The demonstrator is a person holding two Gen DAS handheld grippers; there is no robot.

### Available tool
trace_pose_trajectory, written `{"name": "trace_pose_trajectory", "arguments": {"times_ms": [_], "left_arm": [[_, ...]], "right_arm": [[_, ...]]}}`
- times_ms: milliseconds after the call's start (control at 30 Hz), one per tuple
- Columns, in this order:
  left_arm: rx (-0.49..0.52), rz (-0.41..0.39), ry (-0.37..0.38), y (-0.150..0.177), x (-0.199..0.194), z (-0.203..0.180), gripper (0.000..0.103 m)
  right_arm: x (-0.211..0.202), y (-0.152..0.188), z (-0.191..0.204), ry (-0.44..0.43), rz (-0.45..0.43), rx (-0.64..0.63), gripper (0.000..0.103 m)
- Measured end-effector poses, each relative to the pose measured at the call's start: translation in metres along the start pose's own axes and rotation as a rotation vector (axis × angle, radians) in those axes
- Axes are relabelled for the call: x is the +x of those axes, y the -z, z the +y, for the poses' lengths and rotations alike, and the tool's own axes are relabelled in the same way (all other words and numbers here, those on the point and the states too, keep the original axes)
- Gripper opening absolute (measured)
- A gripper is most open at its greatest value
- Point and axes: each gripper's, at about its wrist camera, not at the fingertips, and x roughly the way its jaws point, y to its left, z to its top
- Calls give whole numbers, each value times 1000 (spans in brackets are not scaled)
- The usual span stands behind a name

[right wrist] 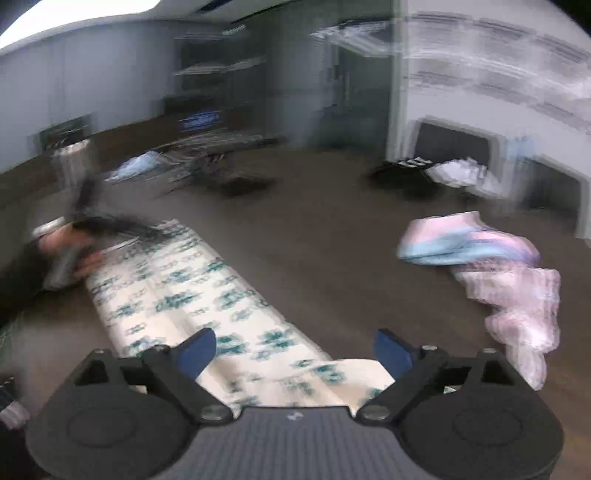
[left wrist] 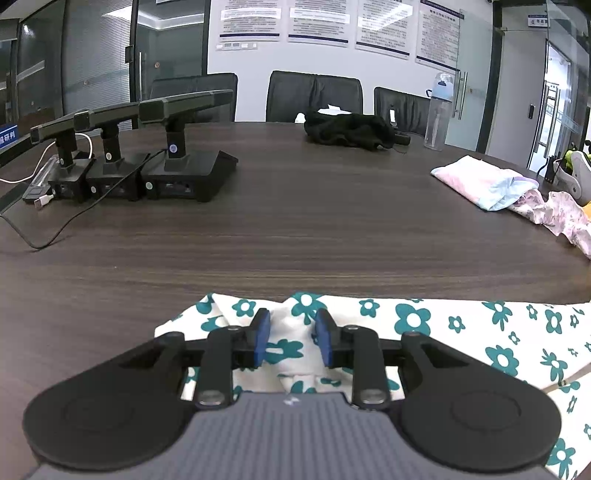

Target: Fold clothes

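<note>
Three desk microphones, water bottle, office chairs, possibly wall notices

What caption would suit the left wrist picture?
Left gripper poised, fingers apart, around a fold of floral cloth on a dark table.

We're in an office meeting room. We see a long dark wood-grain conference table with three black high-backed office chairs pushed in along its far side. Three conference microphone units stand on black bases at the table's left, cables trailing from them. The white wall behind carries a row of printed notice boards, text too small to read. Glass partitions with dark frames close off the left side, and a glass door with a long handle sits at the right. A clear water bottle stands near the chairs. The right wrist view is motion-blurred but shows the same table.
</note>
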Motion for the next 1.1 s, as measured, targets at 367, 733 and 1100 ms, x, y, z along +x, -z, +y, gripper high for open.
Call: {"name": "trace_pose_trajectory", "arguments": {"times_ms": [367,733,1100], "left_arm": [[-3,0,3,0,0,0,29],[7,-3,13,0,-6,-2,33],[-314,22,-38,54,-151,68,58]], "right_arm": [[47,24,-16,-240,392,-238,90],[13,30,6,-142,363,-164,8],[14,-61,59,-111,71,-396,61]]}}
